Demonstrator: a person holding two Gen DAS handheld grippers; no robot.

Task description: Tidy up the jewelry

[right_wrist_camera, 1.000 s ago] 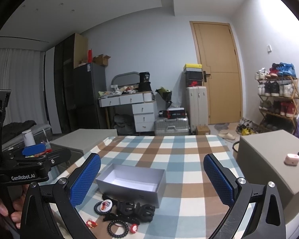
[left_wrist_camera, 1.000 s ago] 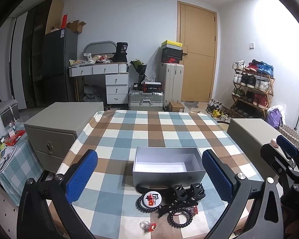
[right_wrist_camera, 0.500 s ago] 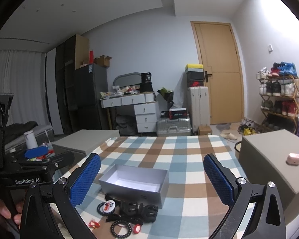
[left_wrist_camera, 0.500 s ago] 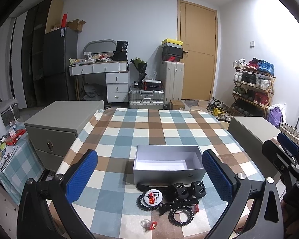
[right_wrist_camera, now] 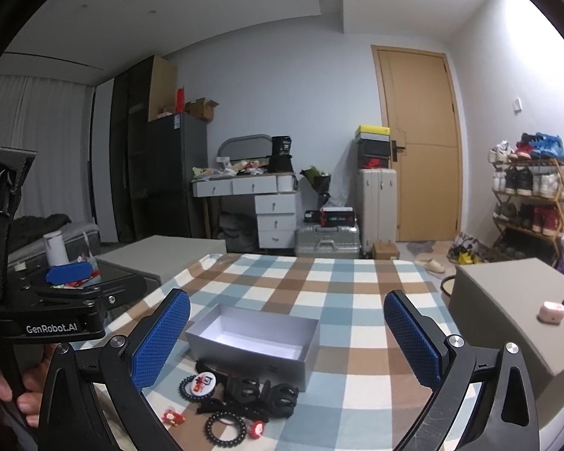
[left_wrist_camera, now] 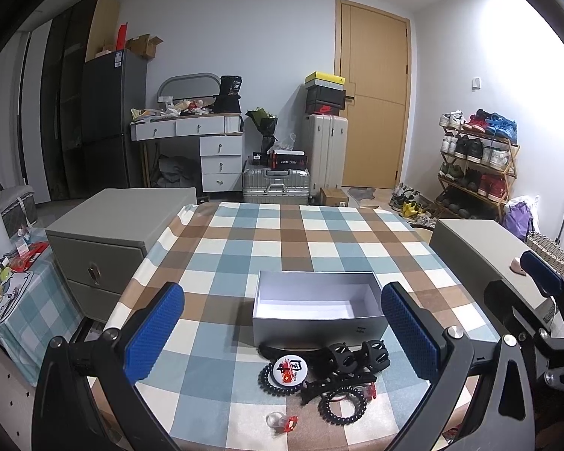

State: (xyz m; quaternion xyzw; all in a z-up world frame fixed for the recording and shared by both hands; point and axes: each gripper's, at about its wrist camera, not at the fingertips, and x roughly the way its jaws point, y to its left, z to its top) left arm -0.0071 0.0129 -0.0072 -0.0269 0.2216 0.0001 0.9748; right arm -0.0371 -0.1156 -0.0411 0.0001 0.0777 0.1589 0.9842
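Note:
An open, empty grey box (left_wrist_camera: 316,312) sits on the checked tablecloth (left_wrist_camera: 282,240); it also shows in the right wrist view (right_wrist_camera: 255,338). In front of it lies a heap of jewelry: a round white badge (left_wrist_camera: 290,368), black claw clips (left_wrist_camera: 357,353), a black bead bracelet (left_wrist_camera: 338,407) and a small red ring (left_wrist_camera: 284,421). The heap also shows in the right wrist view (right_wrist_camera: 240,398). My left gripper (left_wrist_camera: 282,334) is open and empty above the heap. My right gripper (right_wrist_camera: 285,338) is open and empty, to the right of the left one.
Grey cabinets stand to the left (left_wrist_camera: 105,240) and right (left_wrist_camera: 481,248) of the table. A pink case (right_wrist_camera: 551,312) lies on the right cabinet. Beyond the table stand suitcases (left_wrist_camera: 278,184), a drawer desk (left_wrist_camera: 206,143), a door (left_wrist_camera: 372,94) and a shoe rack (left_wrist_camera: 473,161).
Both grippers have drifted slightly; the box and jewelry sit a little higher in the views. Both stay open and nothing on the table has moved.

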